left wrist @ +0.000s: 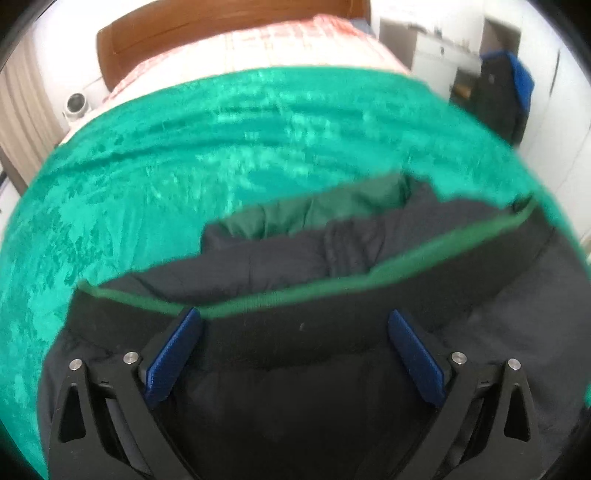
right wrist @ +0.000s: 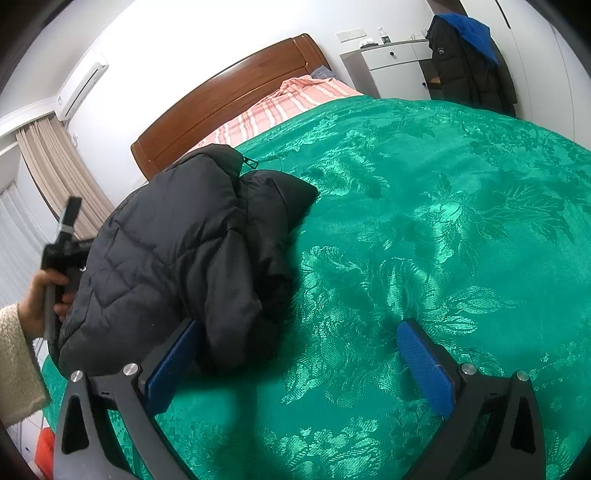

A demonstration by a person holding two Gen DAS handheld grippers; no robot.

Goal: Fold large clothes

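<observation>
The black puffy jacket (right wrist: 177, 254) with green lining lies bunched on the green bedspread (right wrist: 424, 229), under the released left gripper (left wrist: 295, 354); the right gripper (right wrist: 299, 362), also released, has it just to its left.

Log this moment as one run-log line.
left gripper: open, over jacket hem | right gripper: open, beside jacket | jacket: bunched on bedspread | fold: unfinished

The left wrist view is set close above the black jacket (left wrist: 295, 350), faced toward the wooden headboard (left wrist: 221, 26). The right wrist view is set farther from the headboard (right wrist: 229, 96), angled over the green bedspread (right wrist: 424, 240). Jacket, bedspread and headboard are shared.
</observation>
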